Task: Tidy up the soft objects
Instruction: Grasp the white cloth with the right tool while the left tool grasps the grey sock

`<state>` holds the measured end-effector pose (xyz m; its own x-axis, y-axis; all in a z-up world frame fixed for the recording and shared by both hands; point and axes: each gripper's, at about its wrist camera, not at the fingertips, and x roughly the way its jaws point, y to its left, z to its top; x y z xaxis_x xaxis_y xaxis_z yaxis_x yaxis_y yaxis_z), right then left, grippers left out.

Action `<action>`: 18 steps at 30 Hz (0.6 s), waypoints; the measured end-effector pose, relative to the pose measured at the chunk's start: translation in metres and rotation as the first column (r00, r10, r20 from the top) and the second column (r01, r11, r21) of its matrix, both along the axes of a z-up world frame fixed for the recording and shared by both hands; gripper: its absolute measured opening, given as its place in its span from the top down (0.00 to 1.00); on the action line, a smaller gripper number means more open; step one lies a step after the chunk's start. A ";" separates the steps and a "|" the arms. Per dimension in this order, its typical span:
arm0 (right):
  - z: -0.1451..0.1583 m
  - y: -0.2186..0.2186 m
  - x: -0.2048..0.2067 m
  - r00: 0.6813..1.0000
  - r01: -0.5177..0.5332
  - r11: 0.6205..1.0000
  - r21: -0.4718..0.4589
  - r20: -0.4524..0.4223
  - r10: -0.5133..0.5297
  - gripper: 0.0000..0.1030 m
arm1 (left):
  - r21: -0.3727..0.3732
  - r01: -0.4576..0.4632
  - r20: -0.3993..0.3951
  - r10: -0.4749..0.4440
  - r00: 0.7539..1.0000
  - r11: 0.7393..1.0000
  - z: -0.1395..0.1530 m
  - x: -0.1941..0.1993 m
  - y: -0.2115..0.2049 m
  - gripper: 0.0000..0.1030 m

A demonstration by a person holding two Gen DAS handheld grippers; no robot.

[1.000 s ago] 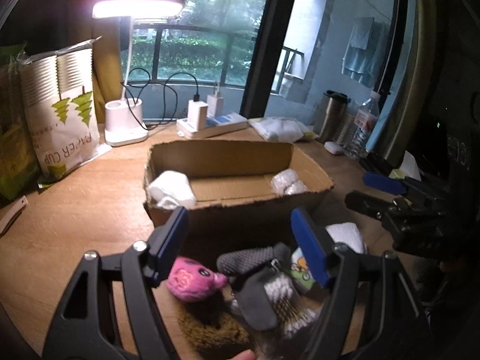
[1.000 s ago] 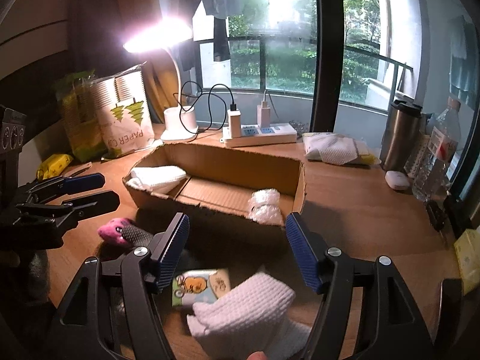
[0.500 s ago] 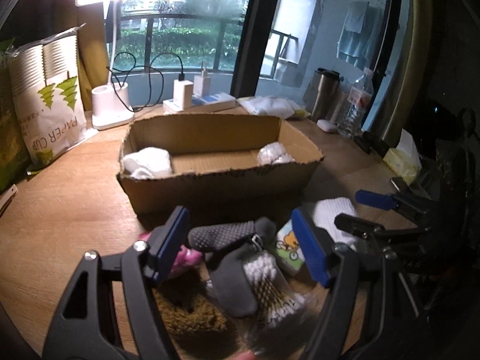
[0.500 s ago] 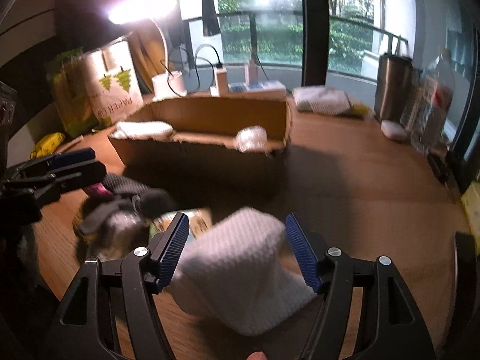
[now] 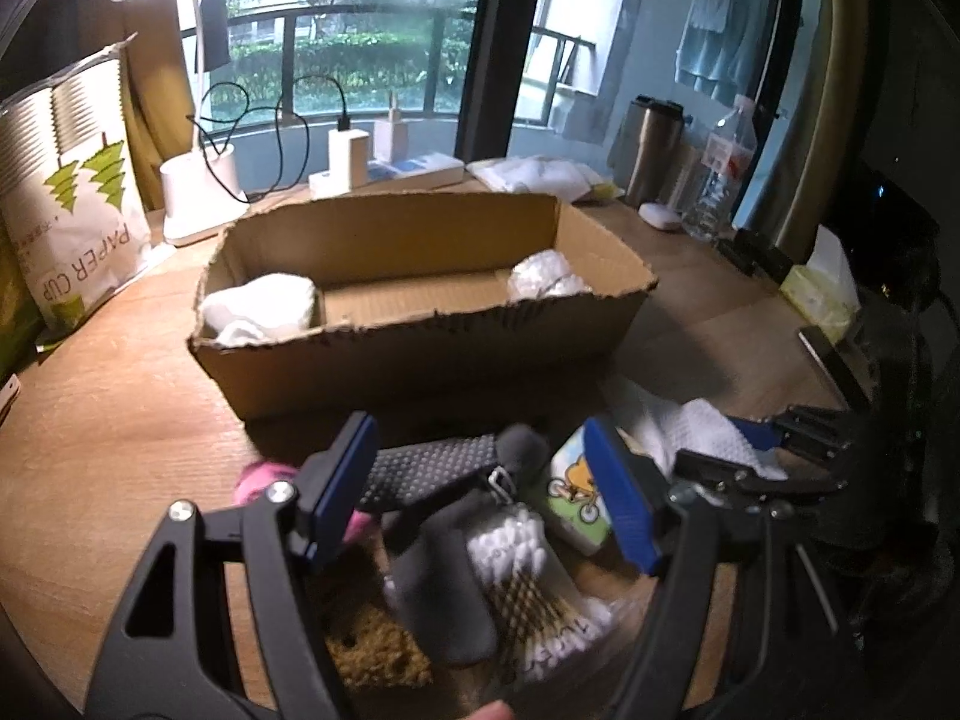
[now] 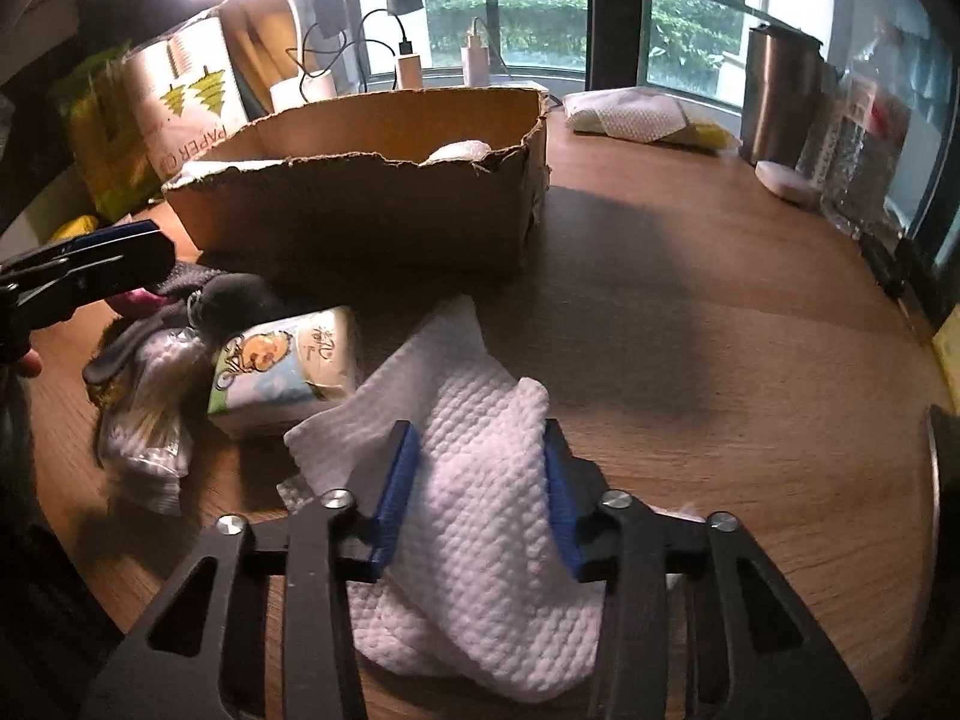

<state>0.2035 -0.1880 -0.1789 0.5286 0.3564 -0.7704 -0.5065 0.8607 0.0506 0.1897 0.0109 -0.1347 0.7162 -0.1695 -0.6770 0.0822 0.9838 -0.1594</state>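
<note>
A pile of soft things lies in front of the cardboard box [image 5: 420, 348]: a grey dotted glove [image 5: 432, 471], a pink plush [image 5: 264, 477], a cartoon tissue pack [image 5: 576, 501], a cotton swab pack [image 5: 522, 576] and a brown sponge [image 5: 372, 642]. My left gripper [image 5: 480, 450] hangs open just over the glove, holding nothing. My right gripper [image 6: 480, 495] is down on the table, and its jaws are closing on a white waffle cloth [image 6: 480, 468], which bunches up between the blue pads. In the box lie a white cloth [image 5: 264, 306] and a white wrapped bundle [image 5: 546, 279].
Behind the box stand a paper cup bag [image 5: 72, 228], a lamp base [image 5: 198, 198], a power strip [image 5: 390, 171], a folded white cloth [image 5: 540, 174], a steel flask [image 5: 651, 150] and a water bottle [image 5: 720, 174]. Bare wood [image 6: 690, 300] stretches right of the box.
My right gripper came down over the white cloth and its jaws narrowed around it. My left gripper sank closer to the pile, still open.
</note>
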 end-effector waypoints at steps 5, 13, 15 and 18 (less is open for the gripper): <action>0.001 -0.009 0.003 1.000 0.010 1.000 0.025 -0.004 -0.010 0.85 | 0.052 0.006 -0.050 -0.003 0.999 0.999 -0.015 0.013 -0.007 0.30; 0.009 -0.019 0.006 1.000 0.022 0.997 0.077 0.010 -0.023 0.93 | 0.072 0.012 -0.099 -0.005 0.995 0.997 -0.033 0.022 -0.006 0.33; 0.011 -0.023 0.007 0.999 0.028 0.995 0.091 0.012 -0.030 0.93 | 0.073 0.017 -0.106 -0.010 0.994 0.997 -0.034 0.023 -0.005 0.49; 0.015 -0.029 0.009 0.999 0.039 0.993 0.109 0.021 -0.042 0.94 | 0.070 0.033 -0.108 -0.025 0.994 0.997 -0.034 0.023 -0.005 0.61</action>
